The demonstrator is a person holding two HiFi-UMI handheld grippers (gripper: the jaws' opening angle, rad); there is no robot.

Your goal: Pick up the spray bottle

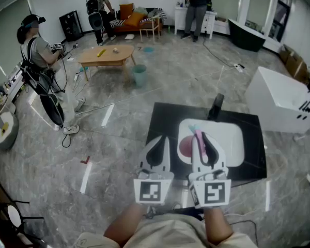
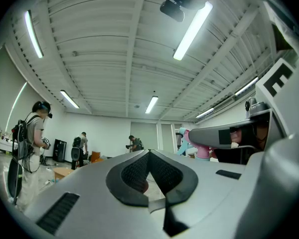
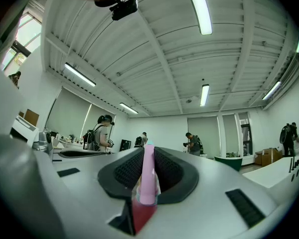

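Note:
The spray bottle point(image 1: 186, 146) has a pink trigger head and a reddish body. It hangs above the white sink basin point(image 1: 232, 138), with my right gripper point(image 1: 202, 137) shut on it. In the right gripper view the pink head point(image 3: 148, 176) stands upright between the two dark pads, and the red body point(image 3: 142, 215) shows below them. My left gripper point(image 1: 159, 139) is beside it on the left, level with it, shut with nothing in it. Its pads point(image 2: 162, 171) meet at the tip in the left gripper view. That view also shows the bottle point(image 2: 202, 144) at the right.
The sink sits in a black countertop point(image 1: 165, 119) with a black faucet point(image 1: 215, 107) at its far side. A white tub point(image 1: 279, 99) stands to the right. Farther off are a wooden table point(image 1: 106, 56), a teal bin point(image 1: 139, 75) and several people.

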